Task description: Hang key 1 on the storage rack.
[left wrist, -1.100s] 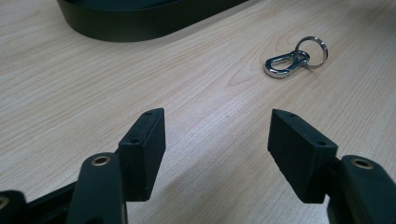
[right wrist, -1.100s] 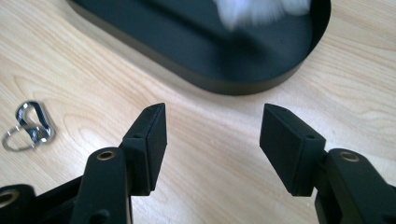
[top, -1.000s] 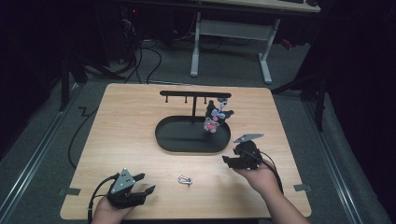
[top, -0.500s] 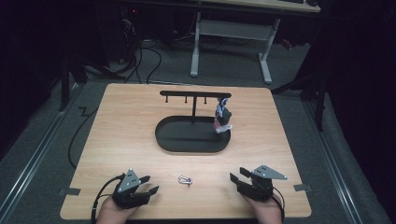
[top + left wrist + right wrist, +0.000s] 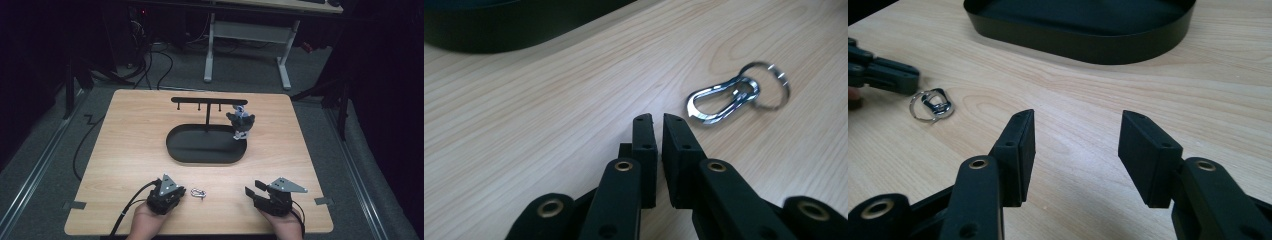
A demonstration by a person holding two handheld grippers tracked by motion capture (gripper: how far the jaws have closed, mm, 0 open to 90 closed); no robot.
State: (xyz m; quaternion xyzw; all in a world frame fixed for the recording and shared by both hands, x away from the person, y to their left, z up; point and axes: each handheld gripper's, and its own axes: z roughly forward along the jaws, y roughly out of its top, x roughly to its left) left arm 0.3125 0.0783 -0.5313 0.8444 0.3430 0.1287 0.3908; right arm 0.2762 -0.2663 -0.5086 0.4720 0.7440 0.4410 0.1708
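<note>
In the high view we see the left gripper [image 5: 172, 196] at the lower left of the frame, its 2 jaws together on nothing, having just been closing. The small silver metal carabiner clip with its split key ring [image 5: 198, 193] lies flat on the light wooden table [image 5: 130, 130], just right of that gripper and apart from it. The right gripper [image 5: 256, 192] rests at the lower right with its jaws standing apart and empty. In the middle of the frame stands the black oval tray with a T-shaped hanging rack [image 5: 206, 145], with a small grey and white figure keychain [image 5: 241, 122] hanging from its right end.

In the left gripper view the closed jaws point past the clip [image 5: 724, 99], which sits at the upper right. We judge that pushing forward like this would nudge the thin clip aside rather than catch it; the jaws must reopen first.

In the right gripper view the clip [image 5: 932, 106] lies at the far left beside the left gripper's tips [image 5: 910, 82]. Both grippers reaching could collide there.
</note>
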